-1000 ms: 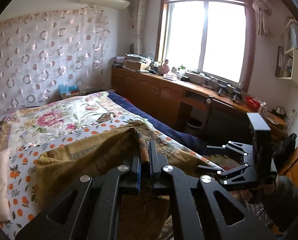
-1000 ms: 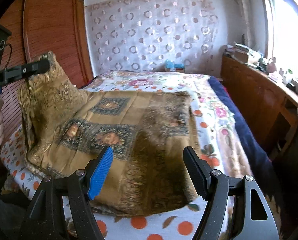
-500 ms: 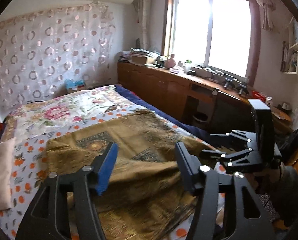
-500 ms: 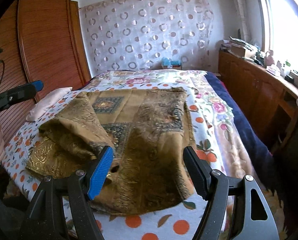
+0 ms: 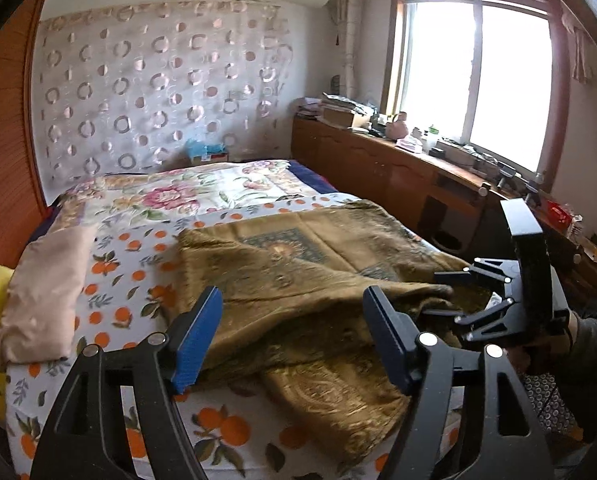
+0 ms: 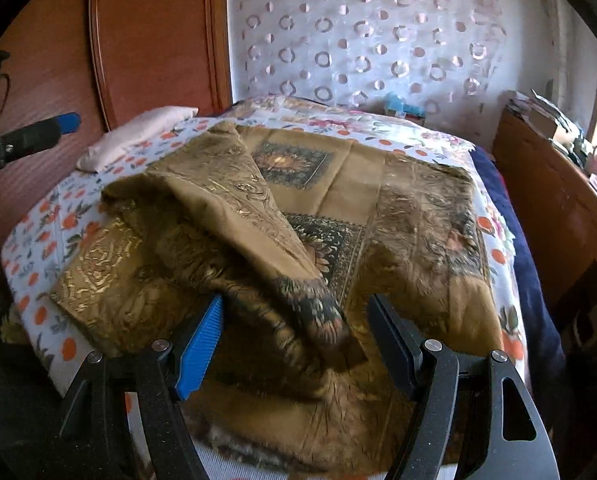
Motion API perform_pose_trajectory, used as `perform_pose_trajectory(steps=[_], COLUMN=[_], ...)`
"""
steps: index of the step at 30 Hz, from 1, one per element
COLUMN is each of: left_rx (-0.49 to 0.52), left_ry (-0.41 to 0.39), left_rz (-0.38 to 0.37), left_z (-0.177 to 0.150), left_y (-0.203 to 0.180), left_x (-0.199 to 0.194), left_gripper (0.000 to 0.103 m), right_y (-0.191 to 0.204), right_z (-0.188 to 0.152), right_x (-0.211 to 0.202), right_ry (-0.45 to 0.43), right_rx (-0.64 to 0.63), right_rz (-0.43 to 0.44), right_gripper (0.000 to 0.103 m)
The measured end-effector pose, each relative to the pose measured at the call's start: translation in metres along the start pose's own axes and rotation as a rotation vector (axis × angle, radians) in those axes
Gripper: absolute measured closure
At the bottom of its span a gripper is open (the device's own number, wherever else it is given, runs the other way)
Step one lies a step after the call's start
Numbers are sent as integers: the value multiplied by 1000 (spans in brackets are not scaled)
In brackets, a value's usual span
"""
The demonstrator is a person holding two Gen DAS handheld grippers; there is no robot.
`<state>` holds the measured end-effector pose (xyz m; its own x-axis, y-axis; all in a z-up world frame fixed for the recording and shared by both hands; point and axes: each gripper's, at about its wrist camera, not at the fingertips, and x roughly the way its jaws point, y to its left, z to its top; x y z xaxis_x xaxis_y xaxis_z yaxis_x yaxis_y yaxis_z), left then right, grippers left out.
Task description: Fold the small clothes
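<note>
A brown-gold patterned cloth (image 5: pixel 298 280) lies rumpled on the bed, with one corner flopped over onto the rest (image 6: pixel 234 208). My left gripper (image 5: pixel 294 336) is open and empty, just above the cloth's near edge. My right gripper (image 6: pixel 298 340) is open and empty, low over the folded-over corner at the cloth's near side. The right gripper also shows in the left wrist view (image 5: pixel 450 296), at the cloth's right edge. The left gripper's blue-tipped fingers (image 6: pixel 64 124) show at the far left of the right wrist view.
The bed has an orange-dotted sheet (image 5: pixel 138 288) and a floral quilt (image 5: pixel 170 196) behind. A pink pillow (image 5: pixel 46 284) lies at the left edge. A wooden counter (image 5: pixel 418 172) with clutter runs under the window on the right. A wooden headboard (image 6: pixel 150 40) stands on the left.
My left gripper let go of the cloth's raised corner and opened; the cloth dropped onto the bed in a loose fold. My right gripper moved closer and lower over the cloth.
</note>
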<state>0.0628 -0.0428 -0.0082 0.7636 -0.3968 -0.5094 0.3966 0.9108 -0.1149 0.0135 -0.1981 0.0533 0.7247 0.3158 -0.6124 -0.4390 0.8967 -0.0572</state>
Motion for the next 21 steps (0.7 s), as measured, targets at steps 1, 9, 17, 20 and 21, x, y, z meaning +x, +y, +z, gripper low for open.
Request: perform_pose_trajectory(steps=[1,9,17,20,21], left_rx=[-5,-25,-23,-22,-23], left_ry=[1,-9,-18,-18,-18], left_rz=[3,14,25,25,25], left_z=[-1,-6,-5,-5,-5], left_y=[2,9,12,12,12], left_x=[0,1,-3,-3,-3], left_gripper=[30,30,30,30,30], right_y=[0,2,-21,-41,-47], right_z=[3,9,8,-7,-15], right_x=[1,-30,-85,-79,-75], right_ry=[-1,-104,-197,-135,-109], right_rx=[-4,-11,47,96,109], right_rz=[14,79,-11,-56,-70], right_gripper=[47,94,95,95,95])
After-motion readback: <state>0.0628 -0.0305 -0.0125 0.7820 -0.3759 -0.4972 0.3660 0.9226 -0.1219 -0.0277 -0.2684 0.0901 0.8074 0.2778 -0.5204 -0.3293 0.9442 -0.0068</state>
